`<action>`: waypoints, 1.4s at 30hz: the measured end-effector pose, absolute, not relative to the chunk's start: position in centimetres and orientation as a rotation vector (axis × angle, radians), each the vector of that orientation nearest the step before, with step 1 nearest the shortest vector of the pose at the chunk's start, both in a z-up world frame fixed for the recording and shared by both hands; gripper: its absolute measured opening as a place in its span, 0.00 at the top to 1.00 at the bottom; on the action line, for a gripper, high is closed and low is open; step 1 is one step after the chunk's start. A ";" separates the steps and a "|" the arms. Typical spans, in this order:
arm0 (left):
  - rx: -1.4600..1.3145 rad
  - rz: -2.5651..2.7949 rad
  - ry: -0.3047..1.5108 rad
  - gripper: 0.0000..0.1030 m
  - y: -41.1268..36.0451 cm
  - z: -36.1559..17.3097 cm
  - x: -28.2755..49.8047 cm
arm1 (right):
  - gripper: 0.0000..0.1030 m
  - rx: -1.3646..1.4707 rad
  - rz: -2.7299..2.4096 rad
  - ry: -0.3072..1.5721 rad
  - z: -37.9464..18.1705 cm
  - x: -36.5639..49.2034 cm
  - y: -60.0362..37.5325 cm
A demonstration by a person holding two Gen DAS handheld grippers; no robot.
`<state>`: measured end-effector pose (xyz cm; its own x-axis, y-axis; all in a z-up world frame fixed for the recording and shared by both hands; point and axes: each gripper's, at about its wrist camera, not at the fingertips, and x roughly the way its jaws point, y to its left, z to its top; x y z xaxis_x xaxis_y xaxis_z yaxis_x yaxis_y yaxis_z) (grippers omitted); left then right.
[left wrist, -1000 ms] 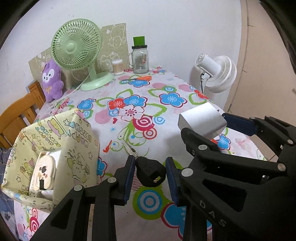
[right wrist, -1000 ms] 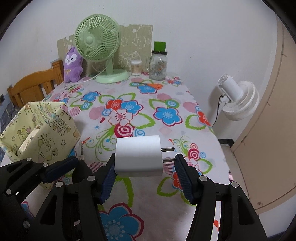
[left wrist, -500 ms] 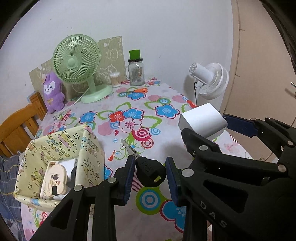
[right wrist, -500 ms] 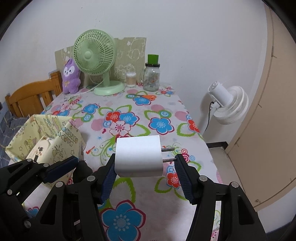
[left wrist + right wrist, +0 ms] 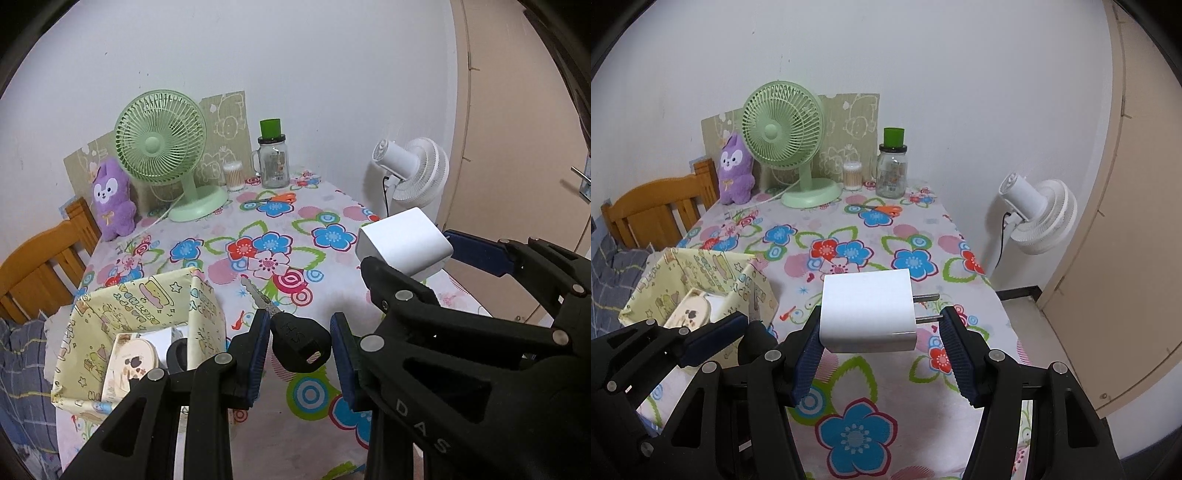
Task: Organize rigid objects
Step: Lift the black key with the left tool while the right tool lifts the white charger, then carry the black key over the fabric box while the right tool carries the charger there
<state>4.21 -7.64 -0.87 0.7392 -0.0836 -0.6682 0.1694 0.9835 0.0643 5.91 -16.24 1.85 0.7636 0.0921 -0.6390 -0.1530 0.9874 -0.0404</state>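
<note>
A black-headed key (image 5: 300, 345) sits clamped in the left gripper (image 5: 300, 354), above the floral table (image 5: 295, 236) beside the yellow box (image 5: 147, 306). The right gripper (image 5: 882, 354) pinches a white charger (image 5: 866, 310), its 2 prongs pointing right.

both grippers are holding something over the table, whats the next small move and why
Probably swing the left gripper left and forward over the yellow fabric box, then let go of the key. The box is open-topped, sits just left of that gripper and already holds small items, while the key is held in the air. The right gripper, holding the white charger, is farther away.
</note>
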 end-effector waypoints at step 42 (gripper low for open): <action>0.053 -0.082 0.776 0.67 3.4 -1.5 6.8 | 0.38 -0.099 0.209 0.746 1.5 9.2 -4.6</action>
